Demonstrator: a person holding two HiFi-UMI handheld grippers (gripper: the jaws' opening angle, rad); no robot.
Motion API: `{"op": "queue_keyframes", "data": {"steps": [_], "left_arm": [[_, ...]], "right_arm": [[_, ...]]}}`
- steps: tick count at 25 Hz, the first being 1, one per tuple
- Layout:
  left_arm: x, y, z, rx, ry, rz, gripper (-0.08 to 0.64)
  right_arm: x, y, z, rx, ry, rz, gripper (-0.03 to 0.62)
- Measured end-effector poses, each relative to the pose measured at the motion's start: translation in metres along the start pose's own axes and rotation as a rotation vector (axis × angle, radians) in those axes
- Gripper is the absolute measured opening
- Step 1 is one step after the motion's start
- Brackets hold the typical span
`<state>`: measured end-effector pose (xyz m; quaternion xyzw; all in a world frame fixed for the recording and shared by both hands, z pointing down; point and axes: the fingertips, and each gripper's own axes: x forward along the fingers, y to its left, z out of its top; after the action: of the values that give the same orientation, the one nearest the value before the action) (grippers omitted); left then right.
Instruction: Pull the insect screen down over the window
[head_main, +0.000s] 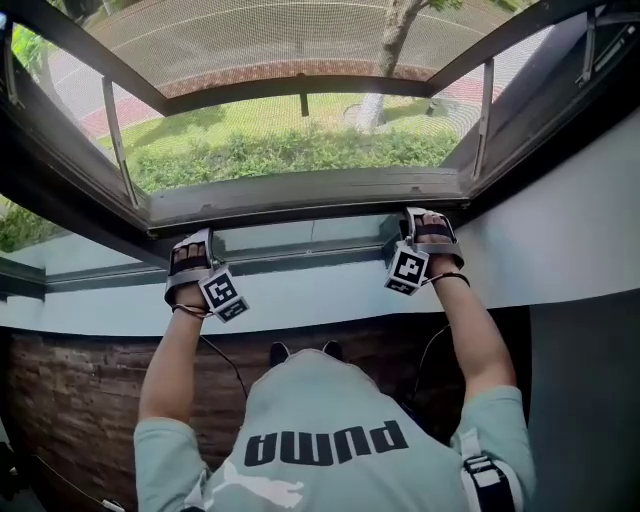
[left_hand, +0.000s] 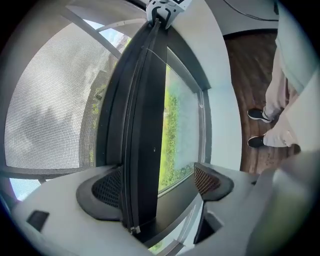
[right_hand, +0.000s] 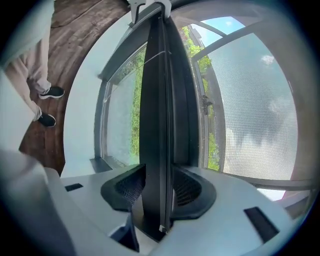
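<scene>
Right gripper (right_hand: 157, 187) clamped on screen bar (right_hand: 155, 115); left gripper (left_hand: 157, 185) spread, screen bar against 1 pad only.

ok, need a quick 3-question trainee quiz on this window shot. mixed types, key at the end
1. True or false: the left claw and the right claw are on the same dark bar.
2. Which claw is clamped on the bar from both sides? A) left B) right C) neither
3. Short answer: what stands on the wood floor in the left gripper view?

Key:
1. True.
2. B. The left claw has one jaw off the bar.
3. A pair of dark shoes.
</scene>
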<state>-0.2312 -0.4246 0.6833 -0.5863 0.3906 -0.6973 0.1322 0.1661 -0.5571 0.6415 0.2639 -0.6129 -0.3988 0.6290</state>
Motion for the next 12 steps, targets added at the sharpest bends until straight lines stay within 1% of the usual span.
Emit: {"op": "queue_keyframes", "data": {"steps": [4,6,12], "left_arm": [[0.0,0.0027,0.0023,-0.006,-0.005,-0.001,0.437],[0.0011,0.0027,0.0041,-0.011,-0.012,0.008,0.437],[0.0058,0.0012,0.0044,-0.012,-0.01,0.066,0.437]], "right_arm": [[0.0004,-0.0025,-0.0013,0.0,-0.005,0.006,0.164],[0.0027,-0.001,-0.003,0.009,-0.004,-0.005,0.156],[0.0019,-0.0028,-0.0025,0.012,-0.006,-0.059,0.15]]}}
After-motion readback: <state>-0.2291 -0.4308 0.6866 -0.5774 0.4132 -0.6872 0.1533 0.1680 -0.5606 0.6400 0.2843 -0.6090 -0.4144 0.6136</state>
